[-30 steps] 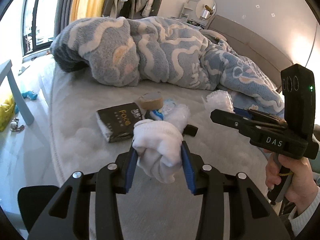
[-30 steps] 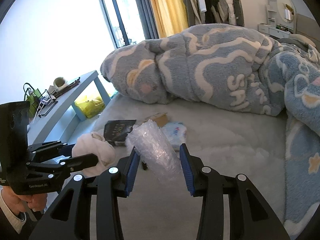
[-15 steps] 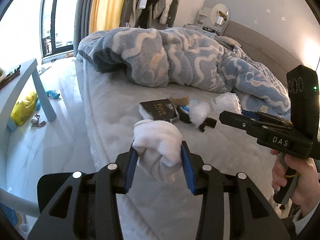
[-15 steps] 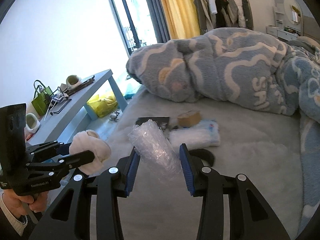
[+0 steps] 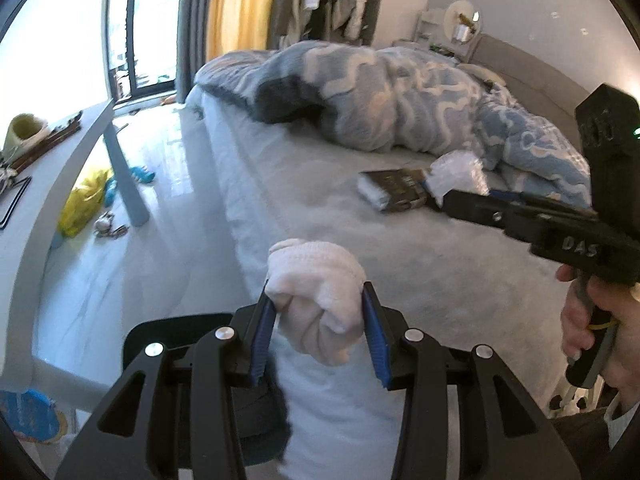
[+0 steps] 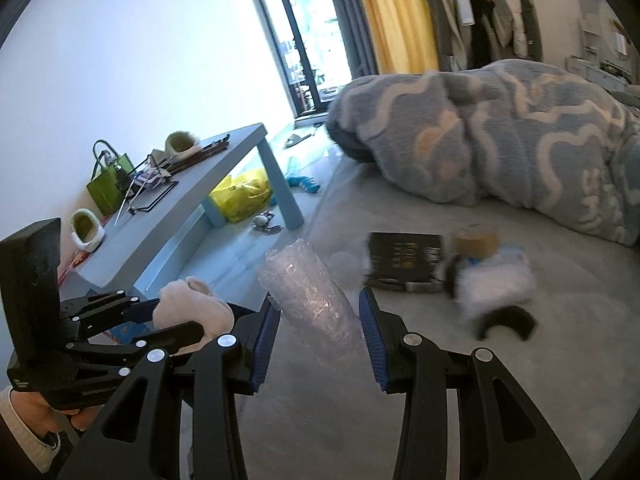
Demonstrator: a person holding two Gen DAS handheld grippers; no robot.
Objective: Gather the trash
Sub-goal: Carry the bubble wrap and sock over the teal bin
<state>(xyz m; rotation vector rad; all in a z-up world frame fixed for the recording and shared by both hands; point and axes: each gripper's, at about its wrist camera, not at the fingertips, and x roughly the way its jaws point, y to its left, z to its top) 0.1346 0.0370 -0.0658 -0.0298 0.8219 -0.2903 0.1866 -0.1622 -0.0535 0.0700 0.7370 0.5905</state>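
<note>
floor (image 5: 132, 264) open beside bed edge (image 5: 240, 216)

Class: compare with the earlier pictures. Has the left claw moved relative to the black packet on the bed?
Yes. The left claw, shut on the white wad, has drawn back from the black packet, toward the bed's edge.

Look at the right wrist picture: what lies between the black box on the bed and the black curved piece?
A fluffy white wad lies between the black box and the curved piece, with a roll of brown tape just behind it.

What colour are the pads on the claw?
Blue, on both black claws; the pads show best in the left wrist view.
</note>
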